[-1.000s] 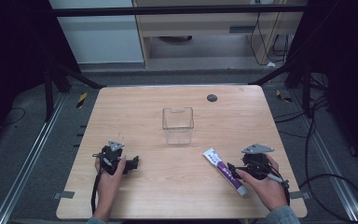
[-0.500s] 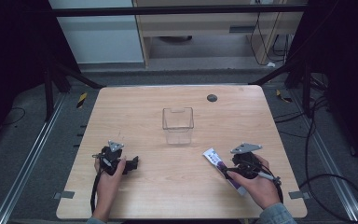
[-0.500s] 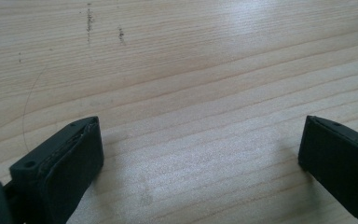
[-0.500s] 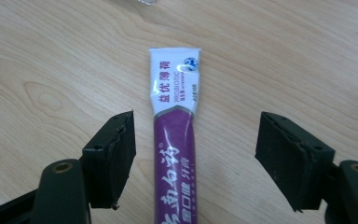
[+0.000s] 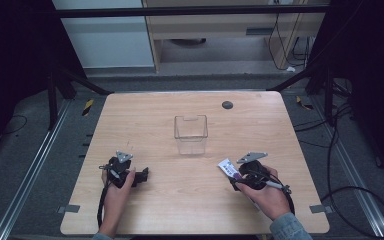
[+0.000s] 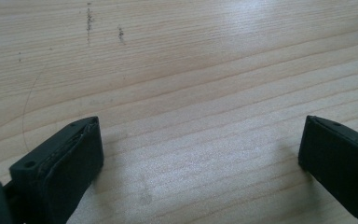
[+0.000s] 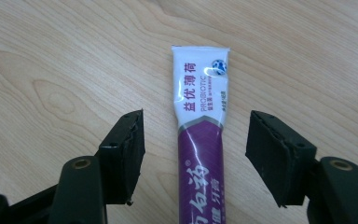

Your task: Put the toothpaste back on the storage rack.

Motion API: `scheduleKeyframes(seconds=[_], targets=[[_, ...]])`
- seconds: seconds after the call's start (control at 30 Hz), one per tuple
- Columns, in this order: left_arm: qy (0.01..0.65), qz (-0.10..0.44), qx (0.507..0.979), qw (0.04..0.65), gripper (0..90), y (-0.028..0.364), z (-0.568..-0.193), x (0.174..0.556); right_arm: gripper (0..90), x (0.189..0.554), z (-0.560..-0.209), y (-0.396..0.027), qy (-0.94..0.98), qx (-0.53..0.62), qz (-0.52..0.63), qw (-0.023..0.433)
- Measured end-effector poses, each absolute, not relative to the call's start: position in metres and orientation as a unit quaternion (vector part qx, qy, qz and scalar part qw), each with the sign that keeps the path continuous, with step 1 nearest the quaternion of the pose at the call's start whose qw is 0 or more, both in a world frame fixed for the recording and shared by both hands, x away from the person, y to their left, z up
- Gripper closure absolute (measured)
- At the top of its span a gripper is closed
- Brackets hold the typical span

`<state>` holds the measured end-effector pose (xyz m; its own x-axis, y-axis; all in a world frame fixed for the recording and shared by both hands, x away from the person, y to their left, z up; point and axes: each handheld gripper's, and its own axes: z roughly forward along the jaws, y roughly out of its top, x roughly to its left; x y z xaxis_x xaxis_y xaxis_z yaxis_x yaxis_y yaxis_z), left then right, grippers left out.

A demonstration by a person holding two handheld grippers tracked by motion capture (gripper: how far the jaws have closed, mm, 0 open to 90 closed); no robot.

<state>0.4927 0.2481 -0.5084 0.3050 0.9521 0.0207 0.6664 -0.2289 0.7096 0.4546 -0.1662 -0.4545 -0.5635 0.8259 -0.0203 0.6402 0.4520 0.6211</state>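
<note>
On the left side of the wooden table (image 5: 145, 115), a hand rests on the wood and holds the left gripper (image 5: 141, 176). It points to the right, along the table. In the left gripper view its two black jaws stand wide apart. There is nothing between them, just the bare wood with a few small dark specks on it.

In the middle of the table stands a clear plastic box (image 5: 190, 134). It is upright and open at the top. It is well apart from both grippers. Behind it, close to the far edge, there is a small dark round spot (image 5: 227, 105) on the wood.

On the right side lies a toothpaste tube (image 7: 199, 135). It lies flat on the table. Its flat end is white and the rest of it is purple. The flat end points toward the box.

The right gripper (image 7: 195, 156) is over the tube, held by the other hand with a blue sleeve (image 5: 289, 229). Its jaws are about half open and have just been closing. The tube lies between them, one jaw on each side. The pads do not touch it, and wood shows on both sides of the tube. So the tube is not held.
</note>
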Motion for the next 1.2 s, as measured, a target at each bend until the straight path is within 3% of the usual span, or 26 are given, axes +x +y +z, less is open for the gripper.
scheduleKeyframes(seconds=[0.63, 1.2], targets=[[0.541, 0.234, 0.748, 0.305, 0.0, 0.248, -0.508, 0.493, 45.2, 0.475, -0.477, -0.154, 0.848, 0.453, 0.237, 0.138], [0.539, 0.234, 0.749, 0.306, 0.0, 0.247, -0.508, 0.493, 50.9, 0.482, -0.478, -0.153, 0.85, 0.456, 0.23, 0.132]])
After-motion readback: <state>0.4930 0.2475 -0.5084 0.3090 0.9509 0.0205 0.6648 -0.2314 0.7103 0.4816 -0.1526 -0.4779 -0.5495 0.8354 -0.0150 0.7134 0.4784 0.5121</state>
